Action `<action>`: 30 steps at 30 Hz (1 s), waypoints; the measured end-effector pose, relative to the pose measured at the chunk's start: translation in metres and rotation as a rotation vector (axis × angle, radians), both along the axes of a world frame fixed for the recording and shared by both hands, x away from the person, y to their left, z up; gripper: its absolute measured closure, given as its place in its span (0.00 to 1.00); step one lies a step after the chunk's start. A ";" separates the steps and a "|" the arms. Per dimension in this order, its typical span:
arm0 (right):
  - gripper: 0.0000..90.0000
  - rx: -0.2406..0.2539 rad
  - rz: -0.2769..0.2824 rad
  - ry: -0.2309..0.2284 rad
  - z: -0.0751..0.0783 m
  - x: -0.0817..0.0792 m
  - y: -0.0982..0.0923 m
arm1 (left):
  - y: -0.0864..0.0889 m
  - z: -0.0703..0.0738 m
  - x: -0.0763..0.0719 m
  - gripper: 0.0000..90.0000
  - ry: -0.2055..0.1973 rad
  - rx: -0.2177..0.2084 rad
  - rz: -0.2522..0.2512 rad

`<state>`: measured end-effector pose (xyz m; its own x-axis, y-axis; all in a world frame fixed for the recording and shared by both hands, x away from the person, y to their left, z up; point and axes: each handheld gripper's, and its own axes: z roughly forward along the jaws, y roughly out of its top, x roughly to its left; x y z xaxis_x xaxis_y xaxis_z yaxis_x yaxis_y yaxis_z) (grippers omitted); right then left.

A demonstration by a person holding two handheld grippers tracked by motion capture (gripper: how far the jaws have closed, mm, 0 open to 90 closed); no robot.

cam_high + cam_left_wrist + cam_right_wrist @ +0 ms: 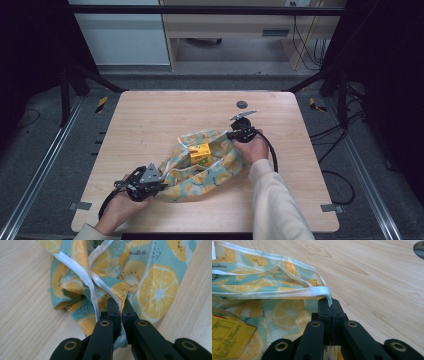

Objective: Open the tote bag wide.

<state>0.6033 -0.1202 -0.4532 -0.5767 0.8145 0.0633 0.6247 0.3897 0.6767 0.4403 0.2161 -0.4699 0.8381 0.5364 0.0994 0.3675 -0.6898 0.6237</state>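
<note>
Wooden table (150, 120) from above holds a lemon-print cloth (220, 172) with a yellow box (200, 154) on it, while up close the left gripper (119, 305) pinches the cloth's edge, and the right gripper (329, 305) pinches its white trim.

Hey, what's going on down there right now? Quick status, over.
Left gripper and right gripper both clamped on the lemon-print cloth's white edging. Yellow box sits on cloth. Nothing in the way.

Wooden table (150, 120), grey floor (45, 150), desk (225, 25)
</note>
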 end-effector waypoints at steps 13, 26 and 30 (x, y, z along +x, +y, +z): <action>0.54 -0.037 -0.014 -0.110 0.012 -0.011 0.005 | -0.002 -0.003 -0.006 0.88 0.005 -0.012 -0.008; 0.23 0.036 -0.009 -0.267 0.092 -0.064 -0.010 | 0.015 0.050 -0.009 0.34 -0.137 -0.223 0.095; 0.24 0.030 0.010 -0.256 0.088 -0.092 -0.017 | 0.016 0.067 -0.001 0.34 -0.176 -0.220 0.114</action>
